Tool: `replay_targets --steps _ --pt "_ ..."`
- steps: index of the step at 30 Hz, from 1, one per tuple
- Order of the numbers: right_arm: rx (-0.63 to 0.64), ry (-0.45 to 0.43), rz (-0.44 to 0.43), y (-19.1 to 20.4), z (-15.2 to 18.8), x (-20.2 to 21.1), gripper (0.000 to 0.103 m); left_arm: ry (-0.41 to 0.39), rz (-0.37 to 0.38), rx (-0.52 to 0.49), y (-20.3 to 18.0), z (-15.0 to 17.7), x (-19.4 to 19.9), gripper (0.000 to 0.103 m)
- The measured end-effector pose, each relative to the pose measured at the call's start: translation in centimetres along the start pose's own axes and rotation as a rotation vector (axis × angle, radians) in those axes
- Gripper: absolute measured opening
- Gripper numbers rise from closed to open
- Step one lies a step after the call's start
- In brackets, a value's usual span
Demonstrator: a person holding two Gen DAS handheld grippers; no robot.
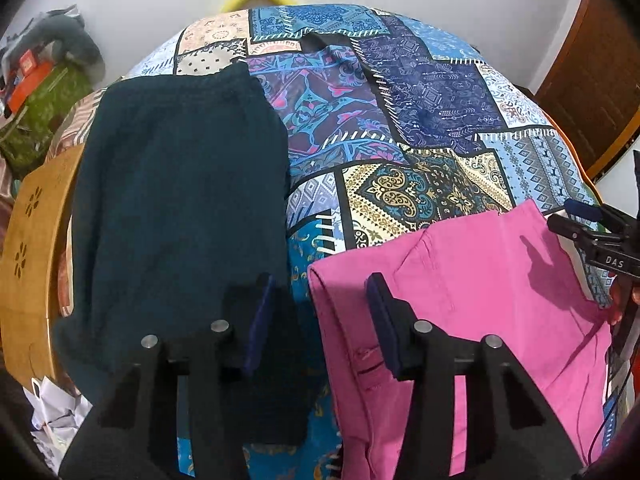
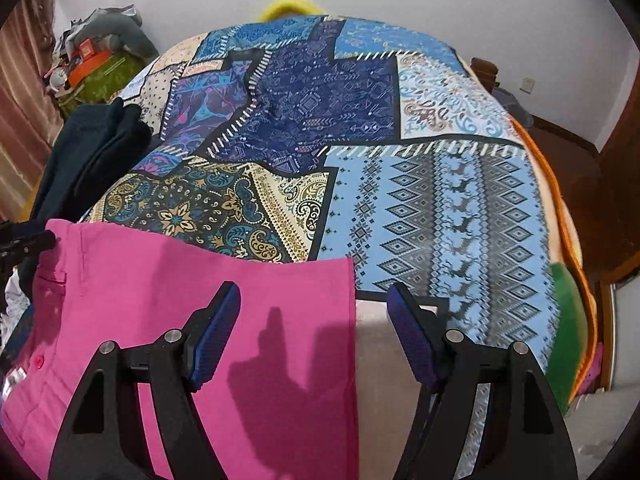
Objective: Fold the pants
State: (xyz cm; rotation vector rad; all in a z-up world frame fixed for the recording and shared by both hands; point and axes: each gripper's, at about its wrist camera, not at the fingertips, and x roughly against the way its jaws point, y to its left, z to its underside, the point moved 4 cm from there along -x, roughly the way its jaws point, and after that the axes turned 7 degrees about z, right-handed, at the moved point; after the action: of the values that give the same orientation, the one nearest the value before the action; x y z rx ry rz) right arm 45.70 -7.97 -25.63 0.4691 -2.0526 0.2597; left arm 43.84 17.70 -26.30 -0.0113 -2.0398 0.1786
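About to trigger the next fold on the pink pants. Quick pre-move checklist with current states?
1. Left gripper open, holding nothing: ok.
2. Right gripper open, holding nothing: ok.
3. Pink pants lying flat on the bedspread, already folded over at least once: ok.
4. Right gripper lined up over the pants' right edge: ok, the edge runs between its fingers.
5. Dark pants apart from the pink pair: ok, bedspread shows between them in the left view.
6. Height of either gripper above the cloth: cannot tell.
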Motion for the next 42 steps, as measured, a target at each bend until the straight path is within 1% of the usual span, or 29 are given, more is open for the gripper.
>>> replay_targets --steps 1,4,6,7,8,11,13,14,15,17,18,19,22,26,27,30,33,36,39,42 --pt "0.002 0.005 -0.001 0.0 0.0 -0.2 0.072 -0.005 0.010 -0.004 -0.2 0.0 0.1 0.048" --pt "0.011 0.022 -0.013 0.1 0.3 -1.0 0.067 -0.006 0.049 -0.019 -1.1 0.1 0.2 0.046" --pt "0.011 0.039 -0.017 0.2 0.6 -1.8 0.065 0.022 0.034 -0.026 -1.5 0.2 -0.6 0.046" --pt "0.011 0.045 -0.018 0.2 0.7 -2.1 0.064 0.050 0.012 -0.025 -1.6 0.3 -1.5 0.046" --pt "0.009 0.048 -0.021 0.2 0.8 -2.4 0.064 0.065 0.004 -0.017 -1.4 0.3 -2.1 0.046" --pt "-0.011 0.056 -0.039 0.0 0.9 -3.0 0.064 0.073 0.041 0.049 -0.7 0.3 -2.8 0.042" --pt "-0.014 0.065 -0.042 0.1 0.8 -3.4 0.054 0.071 0.070 0.083 -0.4 0.2 -3.0 0.036" --pt "-0.010 0.075 -0.039 0.2 0.8 -3.7 0.042 0.074 0.083 0.092 -0.3 0.1 -3.2 0.034" --pt "-0.004 0.087 -0.032 0.3 0.8 -4.0 0.027 0.074 0.086 0.095 -0.4 0.1 -3.3 0.030" --pt "0.008 0.099 -0.027 0.6 0.9 -4.6 0.009 0.066 0.078 0.086 -0.6 0.1 -3.1 0.024" --pt "0.016 0.099 -0.031 0.9 0.9 -4.7 0.008 0.055 0.064 0.080 -0.8 0.2 -2.9 0.017" --pt "0.027 0.094 -0.032 1.2 0.9 -4.7 0.007 0.042 0.054 0.073 -0.9 0.2 -2.5 0.015" --pt "0.036 0.061 -0.025 1.4 0.7 -4.1 0.005 0.010 0.027 0.050 -1.1 -0.1 -1.4 0.014" --pt "-0.045 -0.019 -0.034 -0.1 -0.3 -1.7 0.005 -0.044 0.006 0.008 -1.3 -0.5 1.0 0.013" --pt "-0.059 -0.039 -0.041 -0.5 -0.7 -0.8 0.005 -0.059 0.014 0.003 -1.4 -0.6 1.8 0.013" --pt "-0.063 -0.096 -0.027 -0.9 -1.7 2.1 0.005 -0.101 0.031 -0.005 -1.7 -1.0 4.1 0.013" --pt "-0.060 -0.168 -0.007 -0.6 -2.8 5.6 0.005 -0.140 0.028 -0.035 -2.5 -1.6 6.4 0.013" --pt "-0.074 -0.235 -0.013 -0.5 -3.5 9.2 0.004 -0.173 0.024 -0.054 -3.1 -1.7 8.7 0.013" --pt "-0.069 -0.282 -0.016 -0.1 -3.4 12.4 0.004 -0.201 0.033 -0.060 -3.5 -1.4 10.9 0.013" --pt "-0.051 -0.310 -0.013 0.6 -2.2 15.0 0.004 -0.214 0.050 -0.064 -3.8 -0.3 12.9 0.013"
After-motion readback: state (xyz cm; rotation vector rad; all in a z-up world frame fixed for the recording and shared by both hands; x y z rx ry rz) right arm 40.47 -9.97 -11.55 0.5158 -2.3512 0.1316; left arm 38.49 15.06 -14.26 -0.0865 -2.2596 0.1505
